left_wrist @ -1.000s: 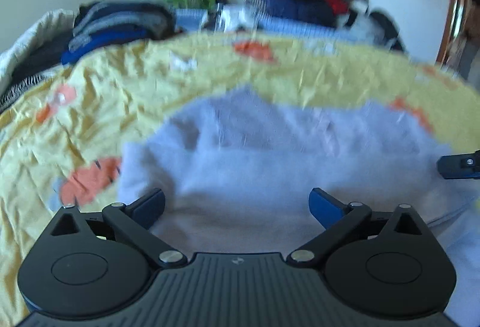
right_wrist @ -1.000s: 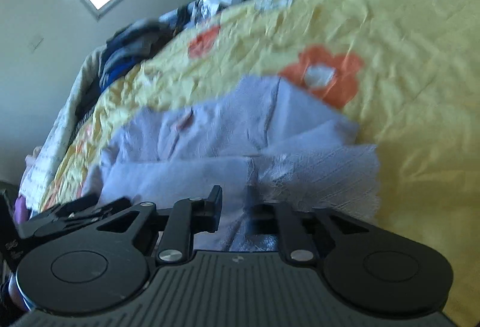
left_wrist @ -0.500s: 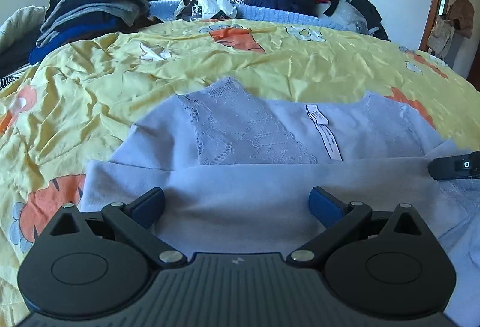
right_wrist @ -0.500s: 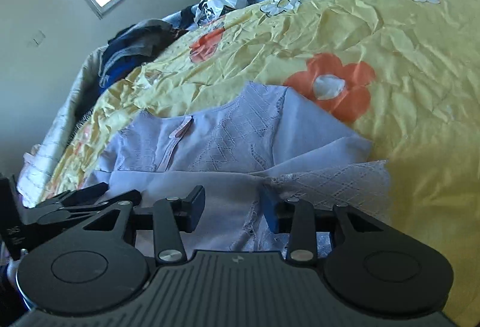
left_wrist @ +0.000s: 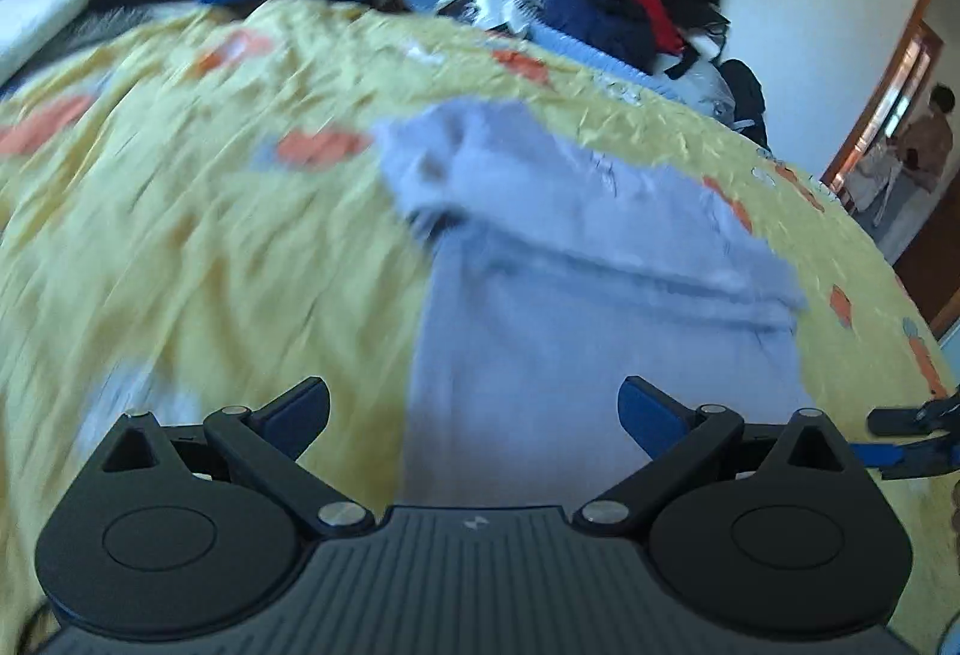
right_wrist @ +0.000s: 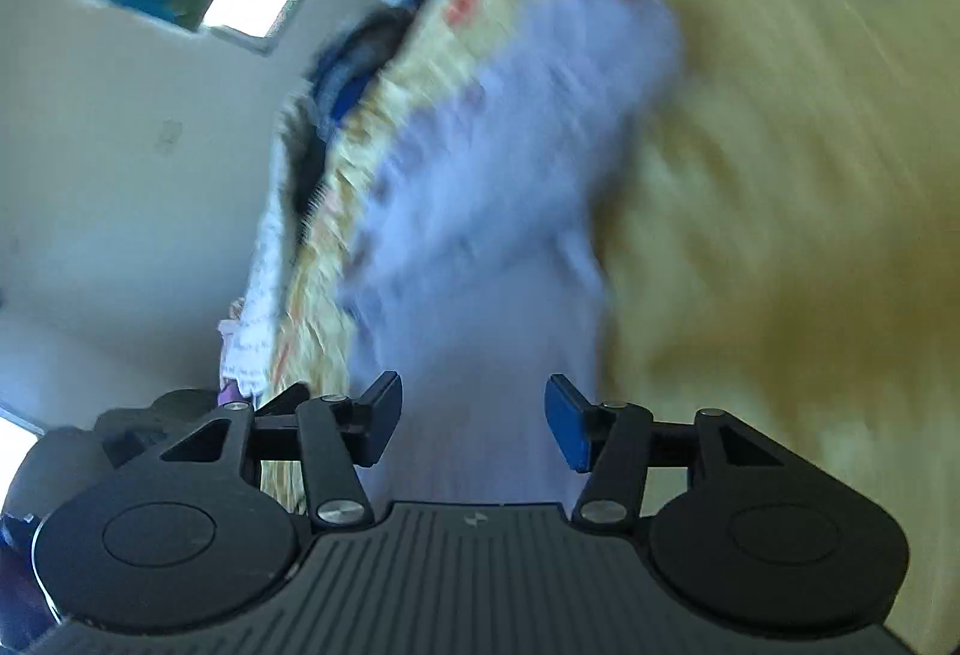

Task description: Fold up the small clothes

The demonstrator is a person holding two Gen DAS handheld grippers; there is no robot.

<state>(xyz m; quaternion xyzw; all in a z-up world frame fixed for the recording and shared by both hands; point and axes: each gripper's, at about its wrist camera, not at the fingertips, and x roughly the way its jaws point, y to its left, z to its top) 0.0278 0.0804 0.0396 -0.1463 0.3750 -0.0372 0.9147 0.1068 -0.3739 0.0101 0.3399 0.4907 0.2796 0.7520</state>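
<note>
Both views are too blurred for any writing to be read, and the lilac top (left_wrist: 588,307) lies folded on the yellow bed (left_wrist: 198,265) just ahead of the left gripper (left_wrist: 474,406), spread wide and empty, and the right gripper (right_wrist: 474,415), its jaws opening with nothing pinched.

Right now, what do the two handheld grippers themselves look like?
Both look alike. The left gripper has a black ribbed body with a small lightning-bolt mark, two round black discs at its sides, black link arms on silver pivot pins, and blue pads on its jaws. The right gripper has the same build and colours. No cables or sleeves show.
</note>
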